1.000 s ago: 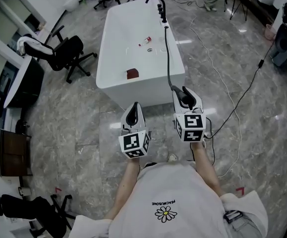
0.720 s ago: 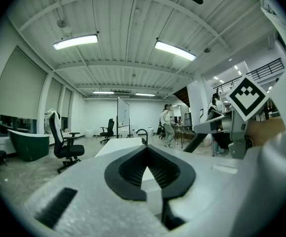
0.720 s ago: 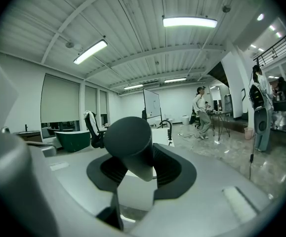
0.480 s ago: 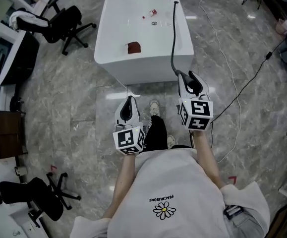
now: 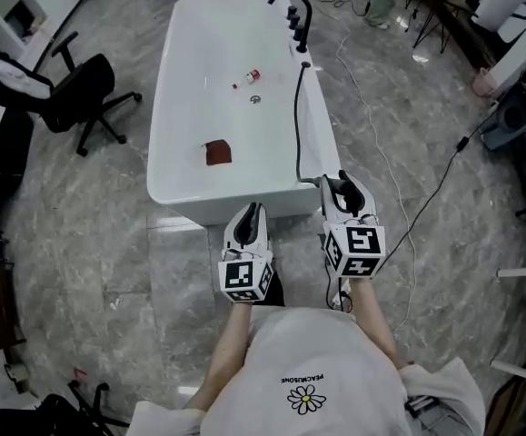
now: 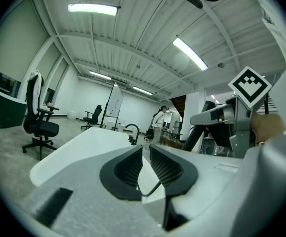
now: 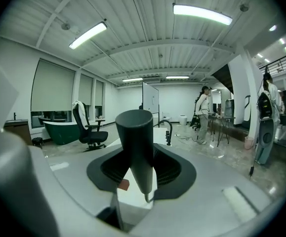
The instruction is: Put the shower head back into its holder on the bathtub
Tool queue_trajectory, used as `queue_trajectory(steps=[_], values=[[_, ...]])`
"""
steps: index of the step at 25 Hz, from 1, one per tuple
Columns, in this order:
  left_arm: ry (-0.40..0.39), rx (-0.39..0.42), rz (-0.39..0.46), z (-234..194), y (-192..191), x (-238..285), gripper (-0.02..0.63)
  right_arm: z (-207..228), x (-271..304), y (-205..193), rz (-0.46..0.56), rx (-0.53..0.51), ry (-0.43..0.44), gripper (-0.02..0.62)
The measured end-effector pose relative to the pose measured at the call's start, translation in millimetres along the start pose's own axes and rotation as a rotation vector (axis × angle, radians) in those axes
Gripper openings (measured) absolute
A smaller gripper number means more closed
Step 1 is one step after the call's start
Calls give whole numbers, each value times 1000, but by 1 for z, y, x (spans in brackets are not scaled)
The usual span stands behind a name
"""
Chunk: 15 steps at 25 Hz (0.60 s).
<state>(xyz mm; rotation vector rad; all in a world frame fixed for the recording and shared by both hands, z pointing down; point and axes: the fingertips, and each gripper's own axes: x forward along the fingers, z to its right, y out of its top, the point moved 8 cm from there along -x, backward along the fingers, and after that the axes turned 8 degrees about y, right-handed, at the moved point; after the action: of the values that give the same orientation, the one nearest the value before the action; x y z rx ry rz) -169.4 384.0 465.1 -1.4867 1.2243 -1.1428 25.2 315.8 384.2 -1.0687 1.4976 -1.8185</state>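
Right tongs (image 5: 342, 187) clamp the shower head (image 7: 135, 142), left tongs (image 5: 250, 214) have just been opening on nothing; the hose (image 5: 296, 125) could snag the bathtub (image 5: 161, 153) rim, twisting the head.

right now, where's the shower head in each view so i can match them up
Head view: the shower head is lower centre-right, clamped in the right gripper just past the bathtub's near end.
Left gripper view: probably the dark slanted bar at the right, under that gripper; not certain.
Right gripper view: dead centre, upright between the jaws.
Shared landmark: the black faucet.
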Motion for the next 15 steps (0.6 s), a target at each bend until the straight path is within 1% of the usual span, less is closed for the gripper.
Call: queue_trajectory(steps=[3, 5, 8, 11, 15], values=[[-49, 9, -4, -24, 18, 68, 43, 6, 57, 44, 22, 0, 10, 138], [-98, 11, -30, -36, 25, 111, 49, 9, 87, 75, 54, -11, 11, 138], [-195, 32, -83, -39, 29, 173, 95, 18, 121, 115, 107, -25, -3, 138], [-259, 82, -134, -34, 27, 223, 97, 33, 149, 134, 135, -20, -19, 138], [-302, 107, -194, -20, 17, 268, 97, 62, 172, 140, 134, 34, -24, 138]])
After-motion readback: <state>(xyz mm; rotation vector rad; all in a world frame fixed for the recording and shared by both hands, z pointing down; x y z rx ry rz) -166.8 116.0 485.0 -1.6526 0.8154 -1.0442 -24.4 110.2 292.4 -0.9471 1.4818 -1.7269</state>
